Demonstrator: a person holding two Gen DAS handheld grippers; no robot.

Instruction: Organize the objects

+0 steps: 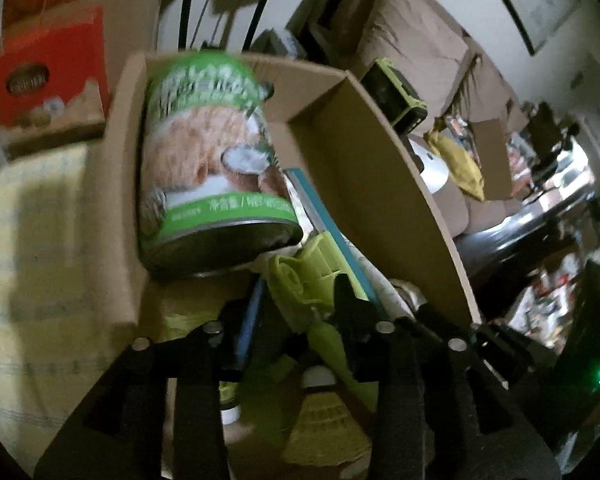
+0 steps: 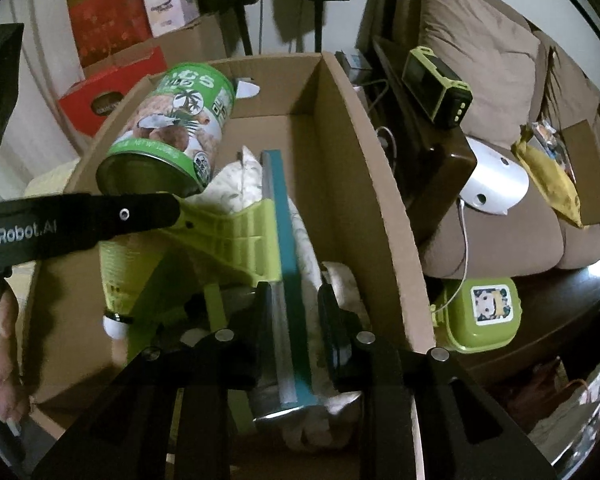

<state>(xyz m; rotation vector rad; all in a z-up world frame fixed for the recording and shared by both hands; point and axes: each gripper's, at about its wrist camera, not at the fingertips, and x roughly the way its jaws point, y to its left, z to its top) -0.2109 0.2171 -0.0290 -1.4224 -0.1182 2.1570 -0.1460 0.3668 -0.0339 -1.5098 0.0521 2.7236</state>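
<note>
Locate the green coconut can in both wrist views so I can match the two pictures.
Left wrist view: the coconut can fills the upper left-centre, blurred, tipped against the left wall of the cardboard box.
Right wrist view: the can lies tilted at upper left, above the lime plastic clip.
Shared landmark: the teal-edged flat item, right of the can in both views.

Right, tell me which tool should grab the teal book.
Right. The right tool straddles the book, one finger on each side, jaws open. The left tool sits at the green plastic piece beside the can, off the book.
</note>
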